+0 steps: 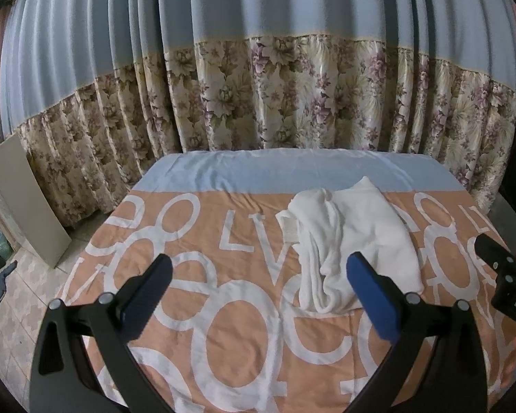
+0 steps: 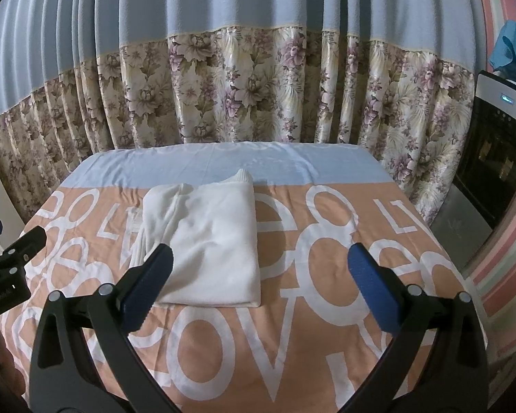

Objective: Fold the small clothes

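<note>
Since the white garment (image 2: 210, 241) lies on the bed (image 2: 326, 309) with its long axis running away from both cameras, it's ahead-right of the left claw (image 1: 258, 296) and ahead-left of the right claw (image 2: 258, 292); both gape, empty, roughly equally near.

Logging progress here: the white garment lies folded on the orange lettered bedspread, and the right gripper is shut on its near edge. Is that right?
Not quite. The right gripper is open, jaws spread above the bedspread, holding nothing, as the right wrist view shows. The white garment does lie folded there.
</note>
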Action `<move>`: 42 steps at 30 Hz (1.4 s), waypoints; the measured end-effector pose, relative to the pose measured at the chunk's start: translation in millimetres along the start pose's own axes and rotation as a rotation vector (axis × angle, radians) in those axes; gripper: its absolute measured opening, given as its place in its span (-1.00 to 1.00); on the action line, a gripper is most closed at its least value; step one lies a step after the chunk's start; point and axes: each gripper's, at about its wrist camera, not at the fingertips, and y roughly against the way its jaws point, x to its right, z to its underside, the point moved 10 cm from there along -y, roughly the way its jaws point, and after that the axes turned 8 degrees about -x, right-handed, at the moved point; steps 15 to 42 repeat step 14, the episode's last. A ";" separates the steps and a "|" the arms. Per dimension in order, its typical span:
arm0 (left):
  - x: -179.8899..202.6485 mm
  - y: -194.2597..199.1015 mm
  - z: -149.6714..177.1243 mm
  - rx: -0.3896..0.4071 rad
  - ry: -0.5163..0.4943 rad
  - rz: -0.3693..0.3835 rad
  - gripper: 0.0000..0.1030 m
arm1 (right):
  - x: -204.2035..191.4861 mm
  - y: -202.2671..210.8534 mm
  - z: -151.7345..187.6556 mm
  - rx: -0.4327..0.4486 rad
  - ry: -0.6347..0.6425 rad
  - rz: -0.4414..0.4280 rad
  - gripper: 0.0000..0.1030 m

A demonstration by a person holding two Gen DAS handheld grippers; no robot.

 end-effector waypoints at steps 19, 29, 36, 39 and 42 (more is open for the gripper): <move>0.5 -3.6 0.8 -0.020 0.012 0.011 0.97 | -2.4 -0.6 0.6 -0.002 0.001 -0.001 0.94; 0.5 -3.6 0.8 -0.020 0.012 0.011 0.97 | -2.4 -0.6 0.6 -0.002 0.001 -0.001 0.94; 0.5 -3.6 0.8 -0.020 0.012 0.011 0.97 | -2.4 -0.6 0.6 -0.002 0.001 -0.001 0.94; 0.5 -3.6 0.8 -0.020 0.012 0.011 0.97 | -2.4 -0.6 0.6 -0.002 0.001 -0.001 0.94; 0.5 -3.6 0.8 -0.020 0.012 0.011 0.97 | -2.4 -0.6 0.6 -0.002 0.001 -0.001 0.94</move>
